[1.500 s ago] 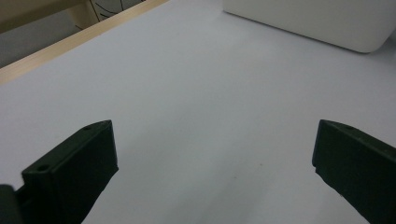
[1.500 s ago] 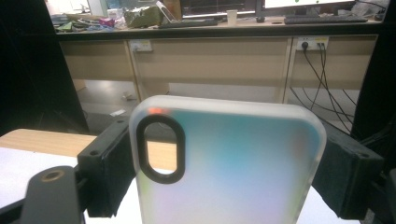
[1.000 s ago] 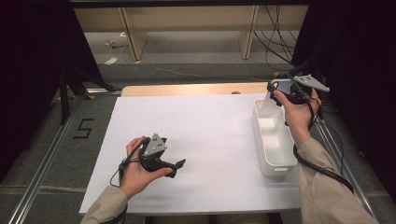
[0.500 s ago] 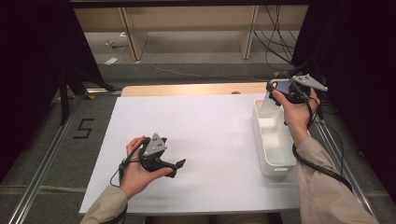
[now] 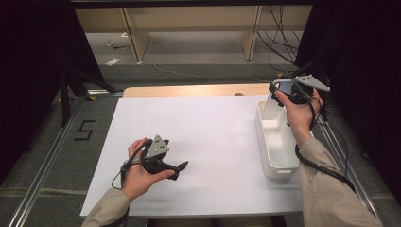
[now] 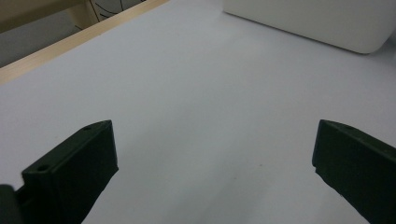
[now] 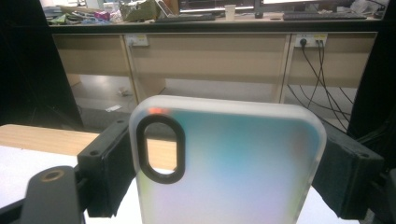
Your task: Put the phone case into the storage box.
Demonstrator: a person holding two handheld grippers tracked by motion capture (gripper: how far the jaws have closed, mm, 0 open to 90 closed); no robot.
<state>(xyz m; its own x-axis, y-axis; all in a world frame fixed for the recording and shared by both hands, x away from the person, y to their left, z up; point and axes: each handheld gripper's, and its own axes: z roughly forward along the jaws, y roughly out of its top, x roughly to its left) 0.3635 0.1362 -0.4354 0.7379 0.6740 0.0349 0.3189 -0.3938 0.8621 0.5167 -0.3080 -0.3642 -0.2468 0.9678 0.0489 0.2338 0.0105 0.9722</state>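
The right gripper (image 5: 283,92) is held above the far end of the white bin (image 5: 275,142), and its jaws pinch a translucent phone case (image 7: 229,163) by its two long edges. In the right gripper view the case stands upright between the jaws, its frosted back facing the camera with a pale blue-to-pink sheen, and its black-rimmed oval camera cutout (image 7: 160,148) sits close to the jaw on the left of that view. The case's rounded top edge rises above both jaws — behind it lie wooden cabinets and cables on the floor.

The left gripper (image 5: 177,168) rests low on the white surface (image 5: 213,137), held in the left hand (image 5: 139,172) near the front edge. Its jaws stand wide apart with nothing between them; in the left gripper view bare white surface lies between and ahead of the jaws, and the bin's wall (image 6: 308,21) shows well beyond them — up and toward the right-hand jaw of that view.
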